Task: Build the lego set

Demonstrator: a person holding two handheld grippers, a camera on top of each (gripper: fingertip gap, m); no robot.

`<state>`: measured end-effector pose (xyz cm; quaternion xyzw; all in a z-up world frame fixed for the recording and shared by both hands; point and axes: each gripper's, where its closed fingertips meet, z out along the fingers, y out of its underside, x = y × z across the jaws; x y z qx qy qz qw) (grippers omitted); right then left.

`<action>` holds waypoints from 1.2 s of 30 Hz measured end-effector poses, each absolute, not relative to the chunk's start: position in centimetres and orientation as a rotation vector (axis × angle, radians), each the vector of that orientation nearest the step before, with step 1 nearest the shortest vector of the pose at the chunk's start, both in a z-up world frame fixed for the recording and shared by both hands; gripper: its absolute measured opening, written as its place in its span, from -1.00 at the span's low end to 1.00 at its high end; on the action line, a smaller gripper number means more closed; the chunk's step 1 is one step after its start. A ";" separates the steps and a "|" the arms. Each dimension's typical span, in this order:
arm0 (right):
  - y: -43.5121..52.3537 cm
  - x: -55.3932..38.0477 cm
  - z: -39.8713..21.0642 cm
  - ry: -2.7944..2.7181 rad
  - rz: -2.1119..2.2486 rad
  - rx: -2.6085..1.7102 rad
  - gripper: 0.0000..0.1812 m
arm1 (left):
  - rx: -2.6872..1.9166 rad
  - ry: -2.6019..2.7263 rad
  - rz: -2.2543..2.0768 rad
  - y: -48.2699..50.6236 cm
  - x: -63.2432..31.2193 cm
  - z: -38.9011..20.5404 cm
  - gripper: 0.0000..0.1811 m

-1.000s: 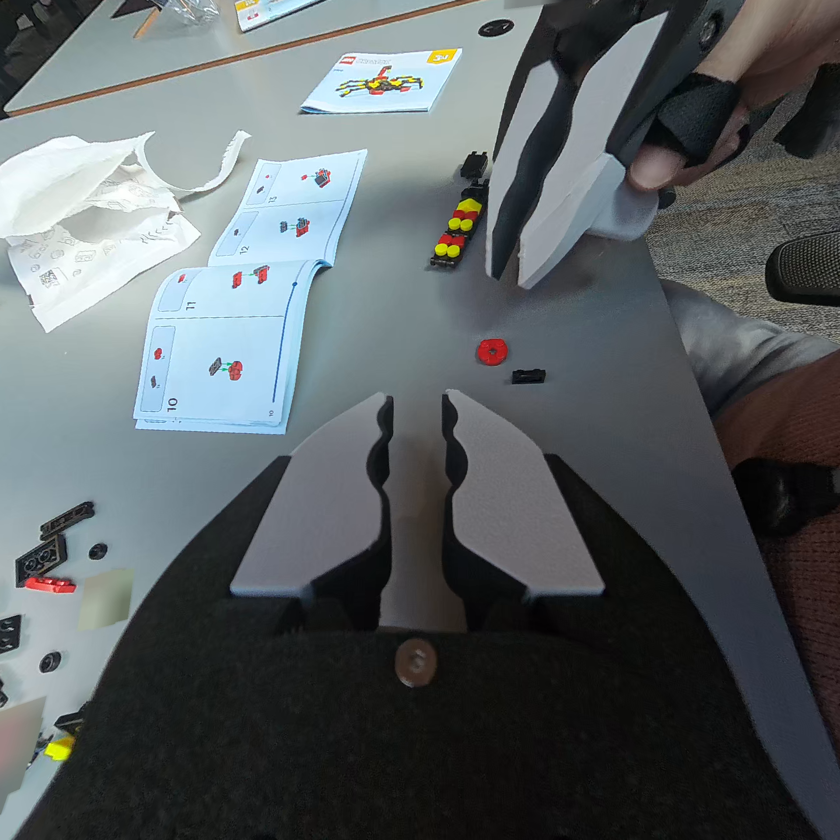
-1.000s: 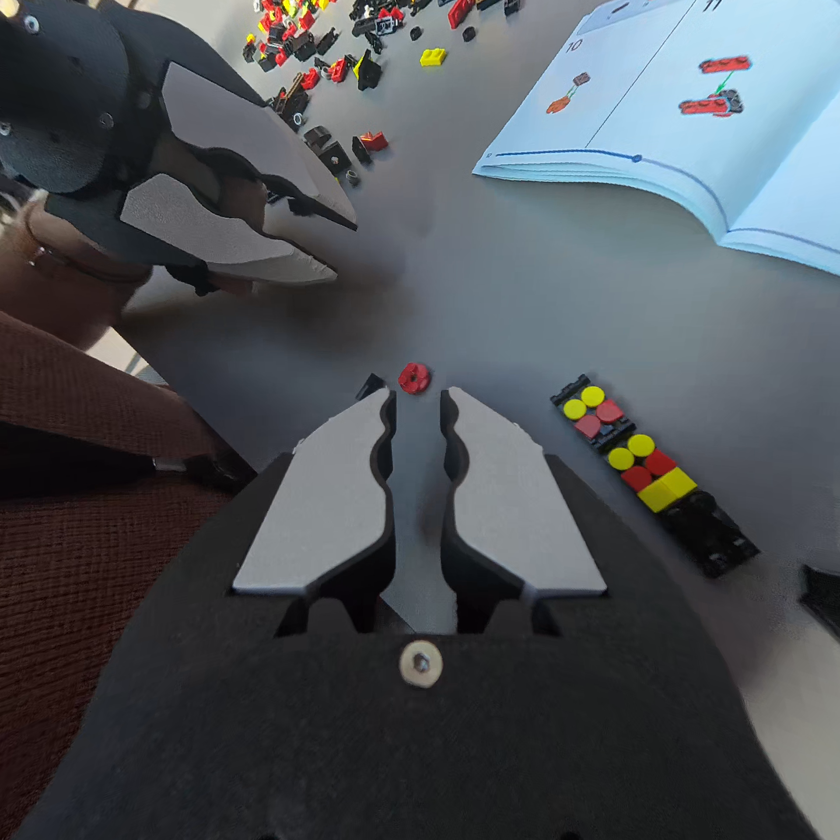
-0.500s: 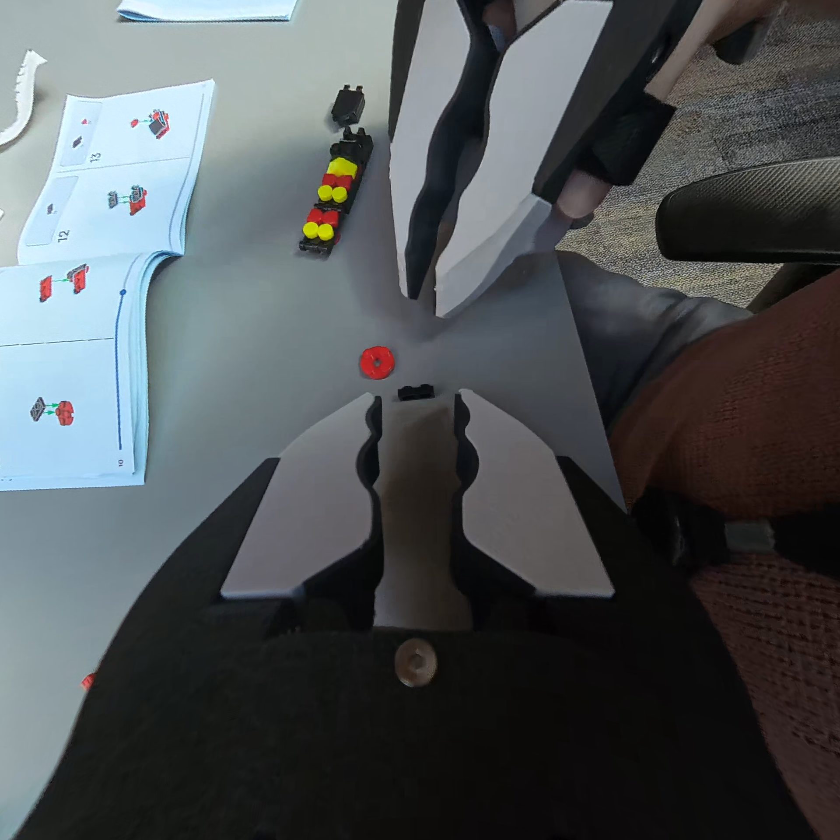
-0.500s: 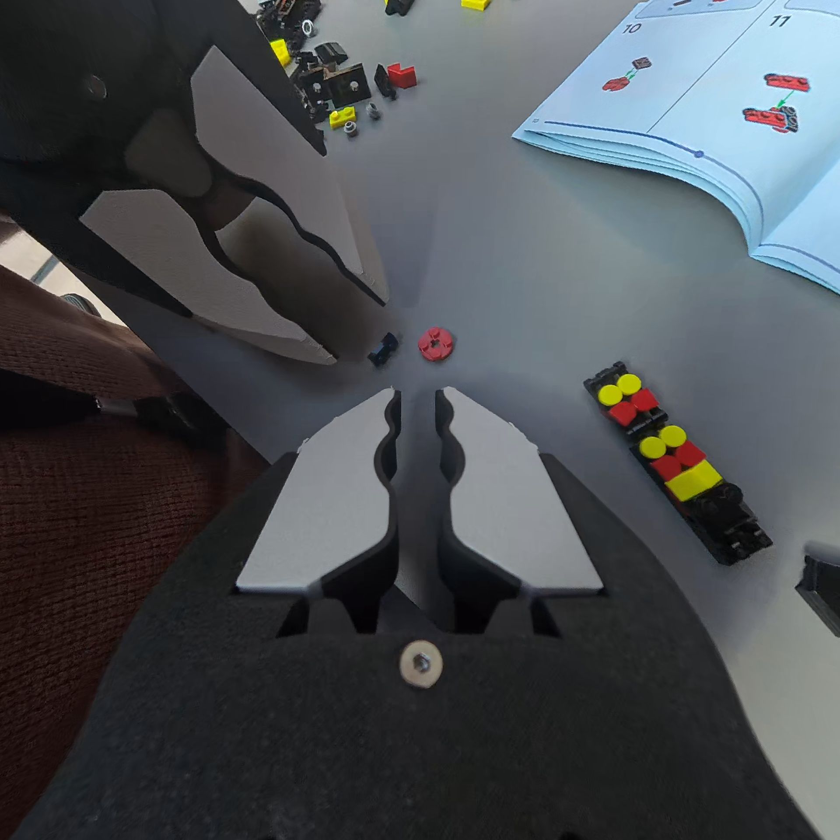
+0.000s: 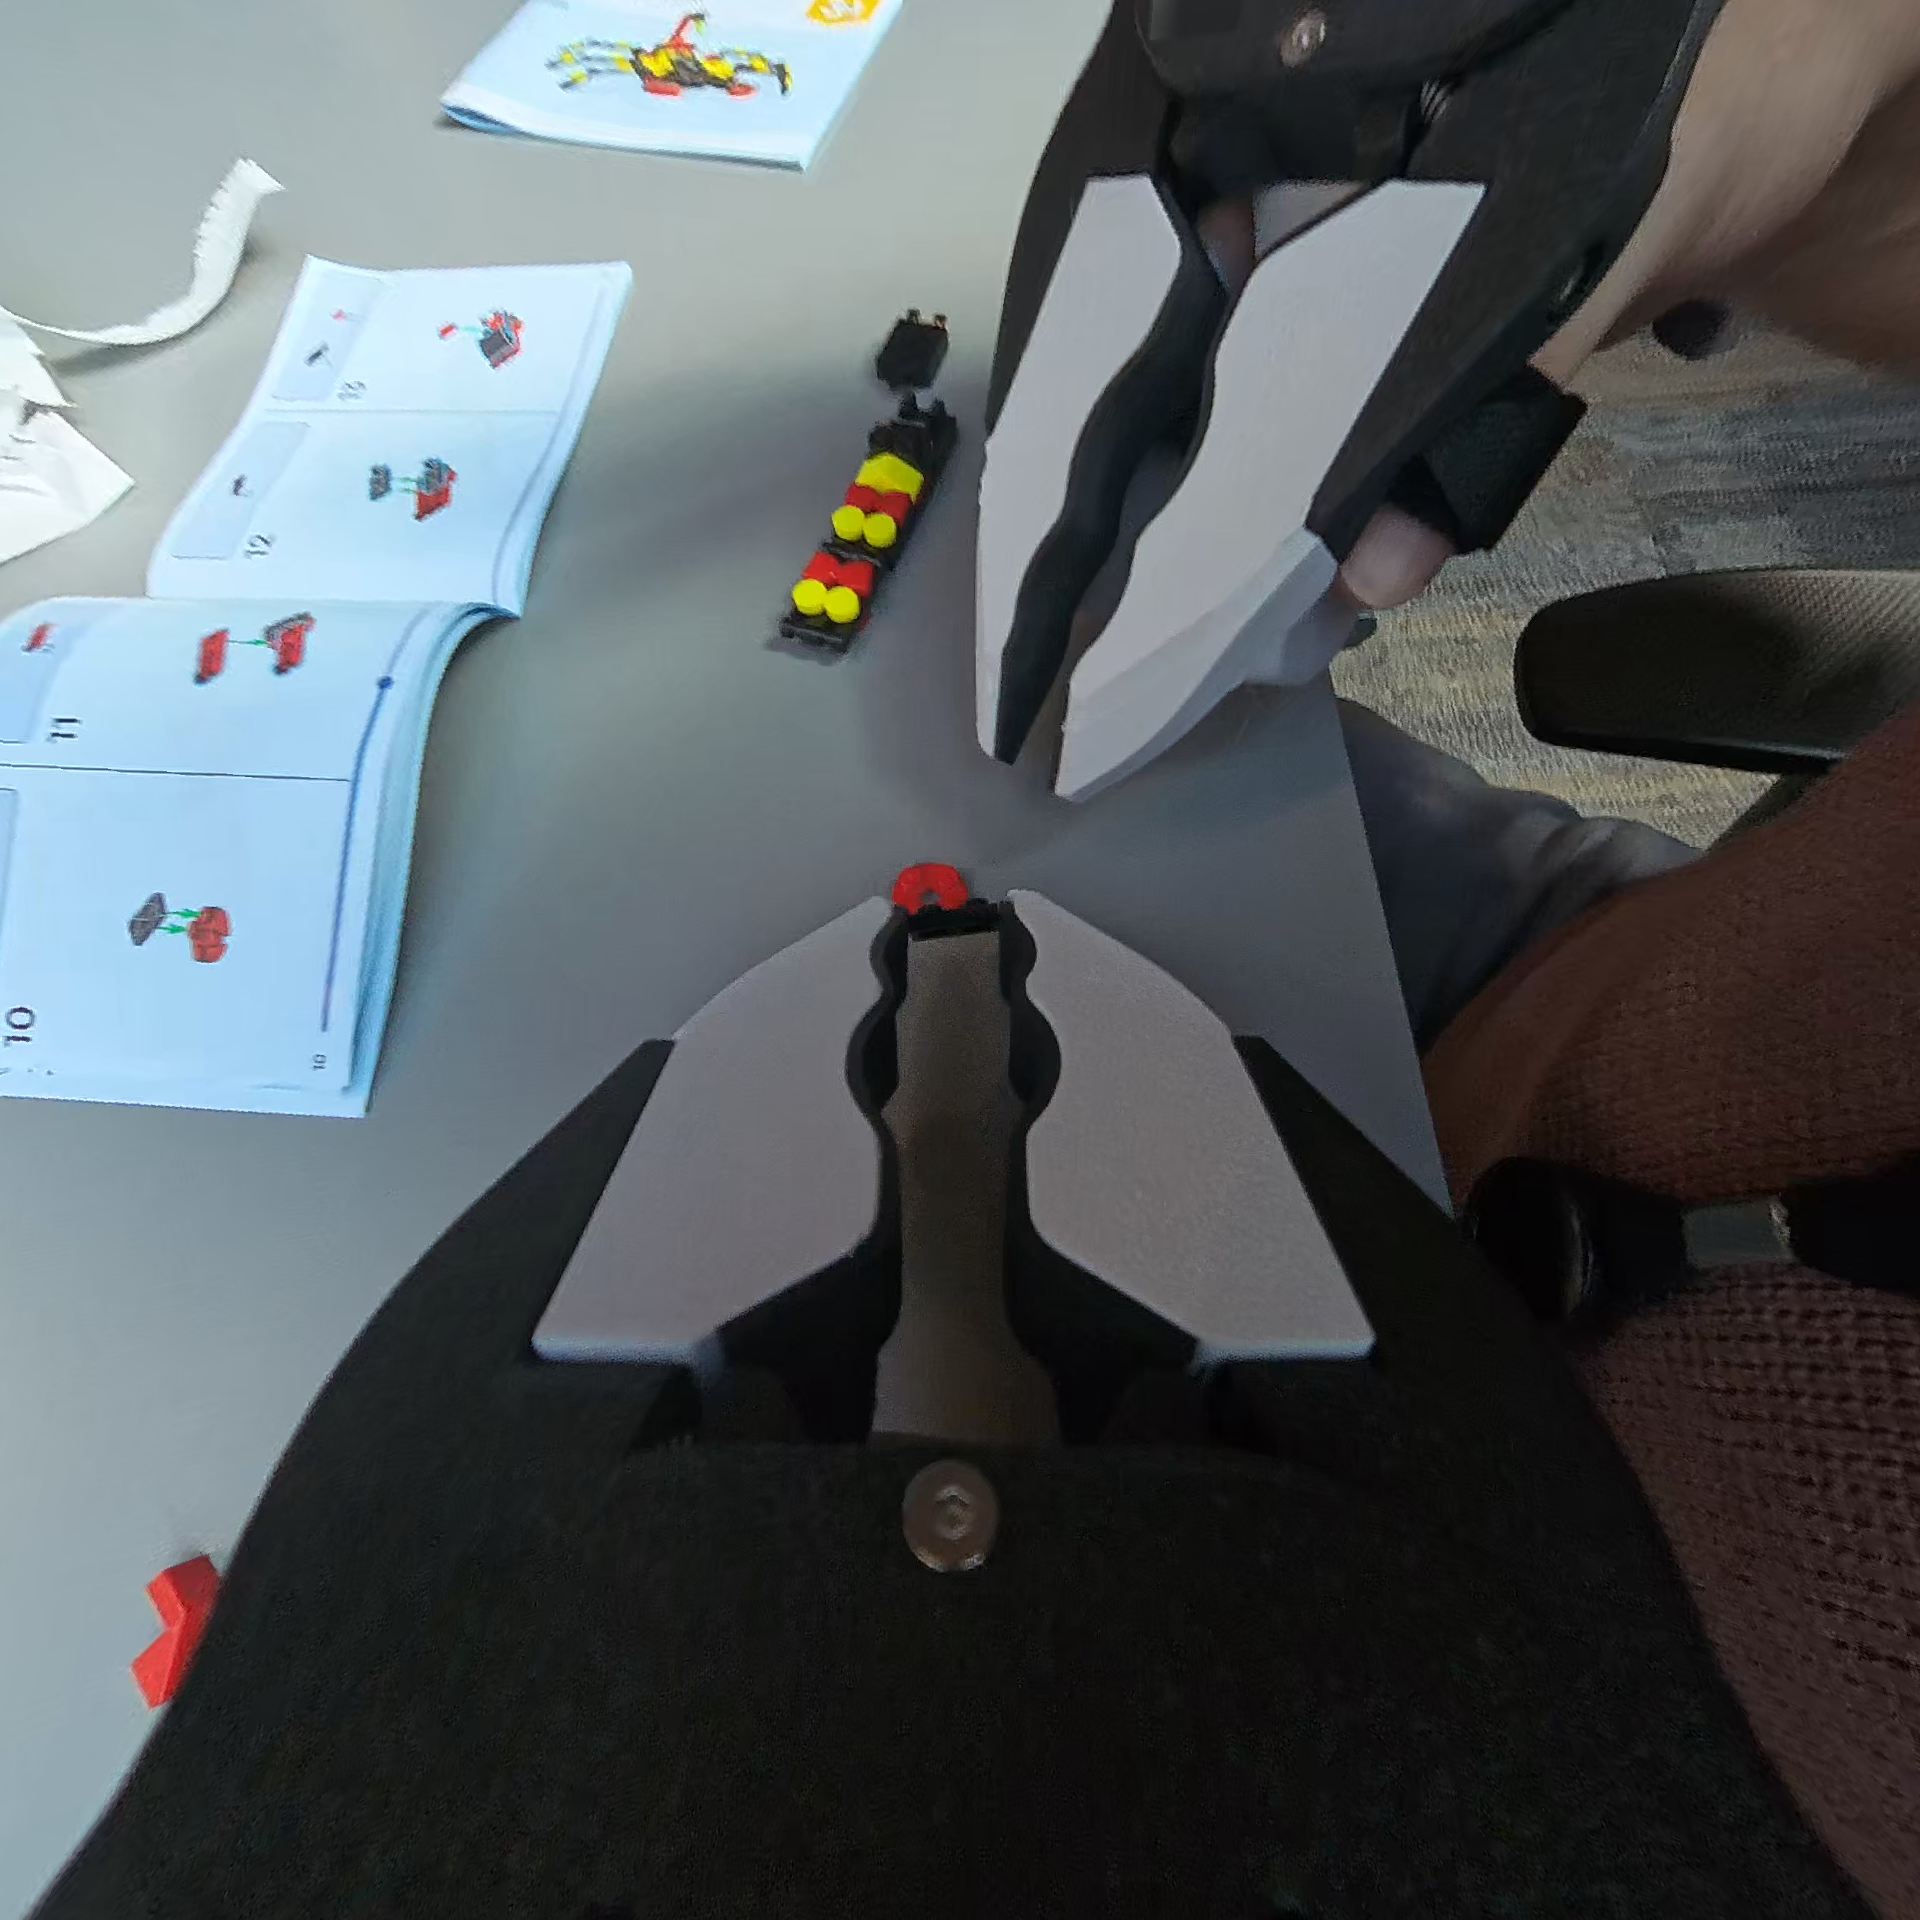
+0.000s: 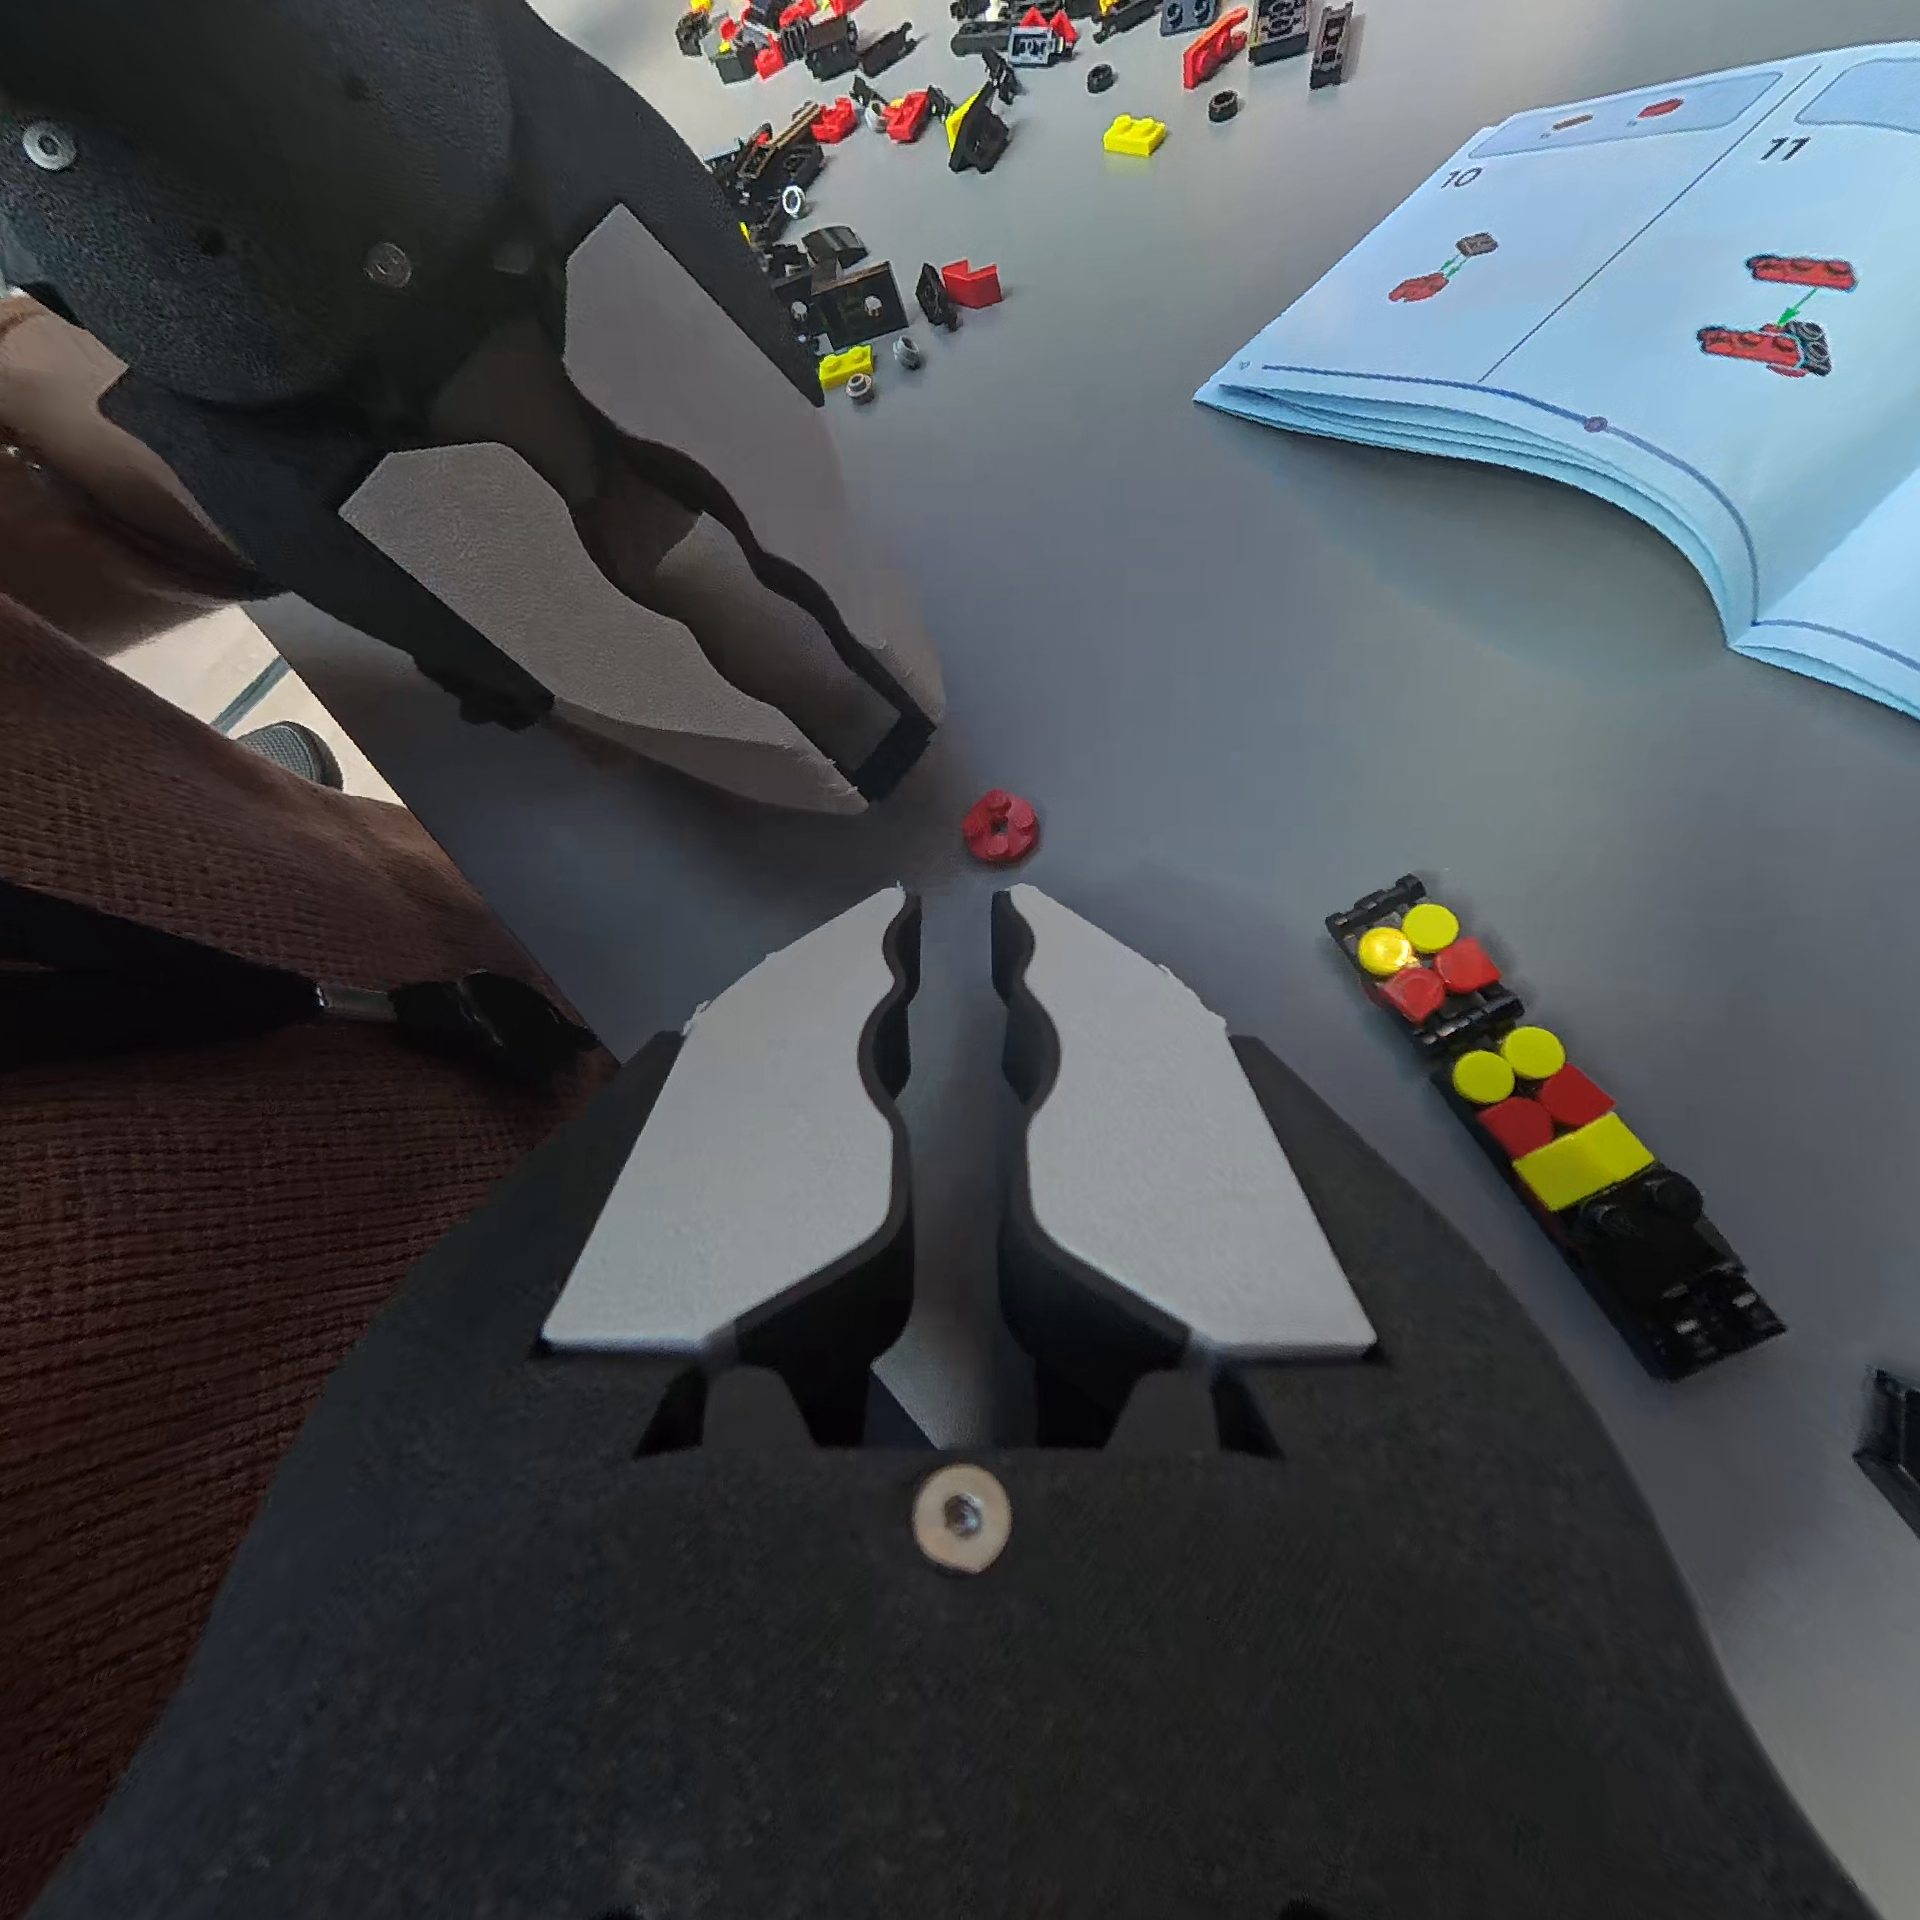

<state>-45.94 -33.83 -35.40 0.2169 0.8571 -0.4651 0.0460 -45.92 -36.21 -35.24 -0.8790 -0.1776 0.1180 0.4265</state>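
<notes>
On the grey desk [image 5: 644, 790] I am logging: an open instruction booklet [image 5: 208, 831] lying left of my left gripper [image 5: 954, 902], a closed booklet [image 5: 665, 78] farther off, torn white paper packaging [image 5: 42, 468] at the far left edge, and one loose red brick [image 5: 171, 1626] beside the left gripper's body. The loose parts pile [image 6: 935, 125] is lying well apart in the right wrist view. No container is showing.

The left gripper is now straddling the small black piece [image 5: 951, 920] with jaws slightly apart; half a second ago that piece was lying just ahead of the tips. The red round plate [image 6: 1000, 826] is sitting just beyond. My right gripper [image 6: 951, 894] is hovering narrowly parted and empty; the black, yellow and red strip assembly [image 6: 1538, 1122] is lying to its right.
</notes>
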 end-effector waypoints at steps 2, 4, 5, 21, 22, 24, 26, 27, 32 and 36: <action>-34.3 -46.0 -34.7 2.542 -1.470 0.664 -0.86 | -2.119 -0.459 0.333 -36.2 -46.8 -34.0 -0.82; -34.8 -46.0 -33.7 2.423 -1.521 0.662 -0.86 | -2.060 -0.433 0.371 -36.0 -47.3 -33.0 -0.82; -35.0 -45.9 -32.9 2.336 -1.556 0.666 -0.86 | -2.045 -0.420 0.404 -36.0 -47.5 -32.6 -0.82; -35.6 -47.1 -30.3 1.914 -1.544 0.758 -0.87 | -1.958 -0.114 0.689 -34.4 -47.1 -30.1 -0.82; -35.7 -47.0 -30.2 1.911 -1.542 0.755 -0.90 | -1.963 -0.113 0.695 -34.5 -47.1 -30.2 -0.82; -35.8 -47.0 -30.3 1.927 -1.536 0.755 -0.91 | -1.970 -0.116 0.697 -34.6 -47.2 -30.3 -0.82; -35.9 -47.0 -30.4 1.941 -1.529 0.755 -0.91 | -1.971 -0.121 0.696 -34.7 -47.2 -30.4 -0.82; -36.0 -47.1 -30.5 1.939 -1.527 0.760 -0.91 | -1.970 -0.122 0.699 -34.7 -47.2 -30.4 -0.82; -36.2 -46.9 -30.7 1.946 -1.510 0.763 -0.91 | -1.973 -0.116 0.699 -34.6 -47.1 -30.5 -0.82; -36.3 -46.9 -30.6 1.941 -1.510 0.761 -0.90 | -1.959 -0.123 0.689 -34.7 -47.0 -30.4 -0.82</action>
